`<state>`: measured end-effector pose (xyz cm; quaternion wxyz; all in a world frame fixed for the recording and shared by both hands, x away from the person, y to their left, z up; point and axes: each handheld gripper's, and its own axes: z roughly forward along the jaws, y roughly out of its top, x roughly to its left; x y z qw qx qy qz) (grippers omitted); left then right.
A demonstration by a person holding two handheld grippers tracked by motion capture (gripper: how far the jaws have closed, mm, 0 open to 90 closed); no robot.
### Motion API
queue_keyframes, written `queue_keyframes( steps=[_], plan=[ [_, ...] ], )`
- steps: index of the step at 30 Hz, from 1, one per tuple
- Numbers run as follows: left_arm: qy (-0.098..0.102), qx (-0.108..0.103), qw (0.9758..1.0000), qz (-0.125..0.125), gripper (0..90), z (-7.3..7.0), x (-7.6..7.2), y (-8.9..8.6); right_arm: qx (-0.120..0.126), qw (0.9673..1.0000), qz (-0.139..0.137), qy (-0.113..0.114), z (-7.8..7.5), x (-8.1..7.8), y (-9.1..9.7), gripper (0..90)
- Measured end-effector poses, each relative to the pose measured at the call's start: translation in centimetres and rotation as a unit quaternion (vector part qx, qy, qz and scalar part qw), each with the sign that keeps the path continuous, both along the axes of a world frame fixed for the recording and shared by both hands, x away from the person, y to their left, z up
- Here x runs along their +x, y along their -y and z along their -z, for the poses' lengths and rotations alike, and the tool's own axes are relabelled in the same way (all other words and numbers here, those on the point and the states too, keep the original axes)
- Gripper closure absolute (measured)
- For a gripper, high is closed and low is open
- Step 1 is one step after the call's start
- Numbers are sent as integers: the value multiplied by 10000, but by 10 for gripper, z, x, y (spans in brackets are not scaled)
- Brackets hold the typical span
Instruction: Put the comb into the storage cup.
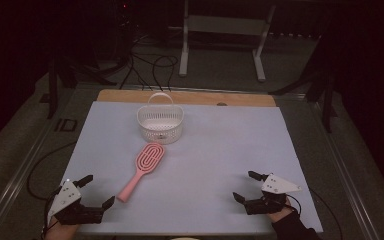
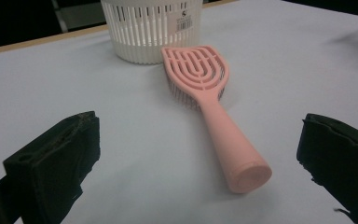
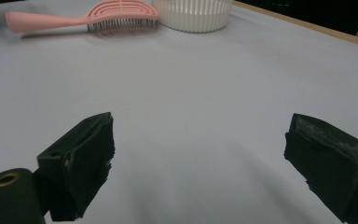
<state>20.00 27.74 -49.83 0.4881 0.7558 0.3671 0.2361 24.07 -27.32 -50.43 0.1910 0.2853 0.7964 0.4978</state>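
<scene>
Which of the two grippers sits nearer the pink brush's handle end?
The left gripper: the pink brush points its handle end at it, almost between its open jaws, while the right gripper rests far across the white mat.

Matt pink plastic hairbrush (image 2: 209, 100); white, seemingly plastic basket (image 1: 160, 122).

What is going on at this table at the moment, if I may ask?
A person holds a gripper in each hand at the near edge of the table. The left gripper is open and faces the handle of the pink hairbrush, not touching it. The right gripper is open too, off to the side. The white basket sits just beyond the brush's head.
</scene>
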Motion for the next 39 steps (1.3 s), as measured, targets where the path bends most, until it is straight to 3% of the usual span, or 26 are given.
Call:
queue_keyframes(
  steps=[23, 28, 31, 39],
  plan=[
    [-205, 26, 9998, 51, 0, -6, 2, 4, 107, 9998, 53, 180, -3, -3, -1, 80],
    [-232, 44, 9997, 65, 0, -14, 1, 3, 130, 9997, 63, 195, -4, -3, -2, 80],
    [-261, -77, 9996, 87, 0, -21, 3, 1, 143, 9997, 86, 196, -4, -4, -3, 80],
    [-209, 107, 9997, 51, 0, -42, 7, 2, 137, 9995, 92, 257, -6, -5, -4, 80]
  ],
)
